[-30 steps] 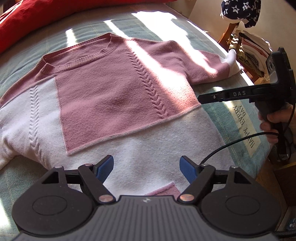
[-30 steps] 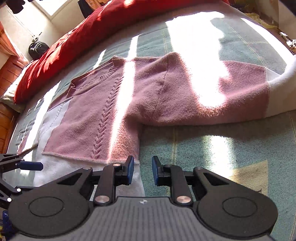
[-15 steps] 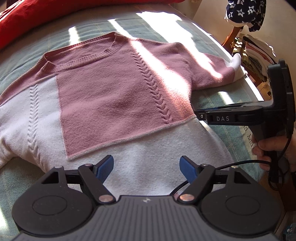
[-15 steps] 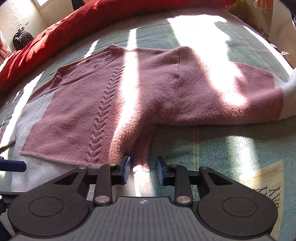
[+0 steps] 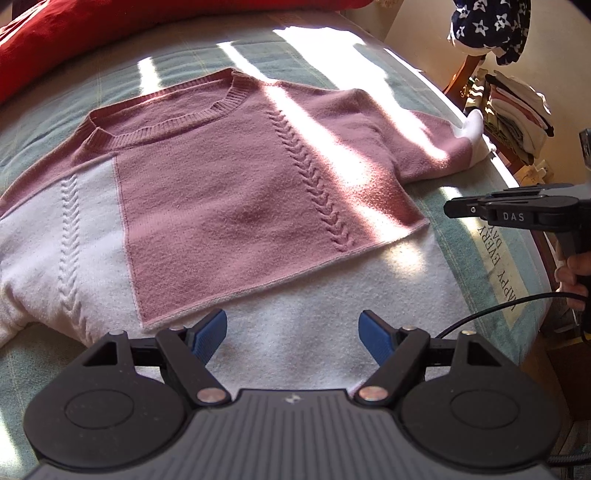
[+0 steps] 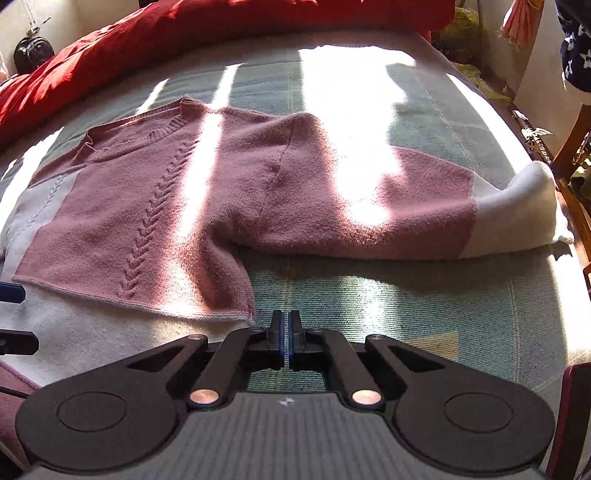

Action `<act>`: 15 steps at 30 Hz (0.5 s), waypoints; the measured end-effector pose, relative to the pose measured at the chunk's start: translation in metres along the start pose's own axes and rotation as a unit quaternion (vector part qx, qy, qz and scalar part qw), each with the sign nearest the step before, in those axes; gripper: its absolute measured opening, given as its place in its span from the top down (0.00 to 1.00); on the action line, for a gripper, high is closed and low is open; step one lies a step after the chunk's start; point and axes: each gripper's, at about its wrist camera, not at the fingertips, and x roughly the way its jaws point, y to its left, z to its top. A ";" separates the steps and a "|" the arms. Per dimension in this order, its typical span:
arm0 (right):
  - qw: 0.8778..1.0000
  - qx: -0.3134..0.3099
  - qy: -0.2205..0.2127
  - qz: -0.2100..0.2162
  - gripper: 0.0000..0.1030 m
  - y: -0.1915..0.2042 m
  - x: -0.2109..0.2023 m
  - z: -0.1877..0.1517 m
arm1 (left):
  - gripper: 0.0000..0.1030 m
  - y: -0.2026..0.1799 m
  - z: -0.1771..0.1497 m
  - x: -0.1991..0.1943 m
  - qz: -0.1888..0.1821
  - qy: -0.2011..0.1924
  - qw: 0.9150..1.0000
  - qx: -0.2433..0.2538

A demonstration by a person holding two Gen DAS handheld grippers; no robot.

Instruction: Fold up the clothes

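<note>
Sweater [image 6: 155, 229] flat on bed; sleeve [image 6: 369, 218] runs right. Right gripper [image 6: 284, 338] nearer, pinched together, empty; left gripper [image 5: 293, 334] wide.

The sweater [image 5: 229, 192] is dusty pink and white with braided ribs, the bedspread [image 6: 424, 302] pale green, the duvet [image 6: 184, 33] red.

One sweater [image 5: 229, 192] lies on one bed [image 5: 491, 236], two grippers, left [image 5: 293, 334] and right [image 6: 284, 341], over its near edge, one red duvet [image 6: 155, 40] behind it, one clothes stack [image 5: 517, 110] beside it.
</note>
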 end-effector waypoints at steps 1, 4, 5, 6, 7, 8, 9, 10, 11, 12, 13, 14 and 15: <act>1.000 -0.006 -0.007 0.015 0.89 0.004 -0.001 0.003 | 0.23 0.001 0.001 0.000 0.001 -0.003 1.000 -0.001; 0.997 -0.014 -0.030 0.070 0.88 0.024 0.011 0.019 | 0.23 0.004 0.002 0.000 0.004 -0.007 1.000 -0.005; 0.997 -0.020 -0.033 0.071 0.88 0.031 0.022 0.024 | 0.23 0.005 0.001 0.000 0.005 -0.008 1.000 -0.007; 0.997 -0.027 -0.036 0.065 0.88 0.037 0.033 0.028 | 0.23 0.006 0.001 0.000 0.006 -0.009 1.000 -0.009; 0.998 -0.027 -0.028 0.052 0.88 0.039 0.049 0.032 | 0.23 0.007 0.001 0.000 0.007 -0.010 1.000 -0.010; 0.998 -0.016 -0.021 0.050 0.88 0.037 0.062 0.034 | 0.23 0.009 0.001 -0.001 0.008 -0.011 1.000 -0.012; 0.999 -0.003 -0.014 0.051 0.88 0.034 0.075 0.034 | 0.23 0.010 0.000 -0.001 0.008 -0.012 1.000 -0.013; 0.998 0.008 -0.017 0.056 0.88 0.032 0.078 0.033 | 0.23 0.011 0.000 -0.001 0.009 -0.013 1.000 -0.015; 0.998 0.006 -0.016 0.058 0.88 0.031 0.074 0.030 | 0.23 0.012 0.000 -0.001 0.010 -0.014 1.000 -0.017; 0.998 0.001 -0.011 0.059 0.88 0.030 0.069 0.025 | 0.23 0.013 0.000 -0.001 0.011 -0.015 1.000 -0.018; 0.998 -0.004 -0.007 0.060 0.87 0.029 0.064 0.020 | 0.23 0.015 -0.001 -0.001 0.012 -0.016 1.000 -0.020; 0.998 0.001 0.002 0.064 0.88 0.025 0.058 0.011 | 0.23 0.016 -0.001 -0.001 0.013 -0.017 1.000 -0.021; 0.998 0.007 0.011 0.067 0.87 0.023 0.053 0.003 | 0.23 0.017 -0.001 -0.002 0.014 -0.018 0.999 -0.023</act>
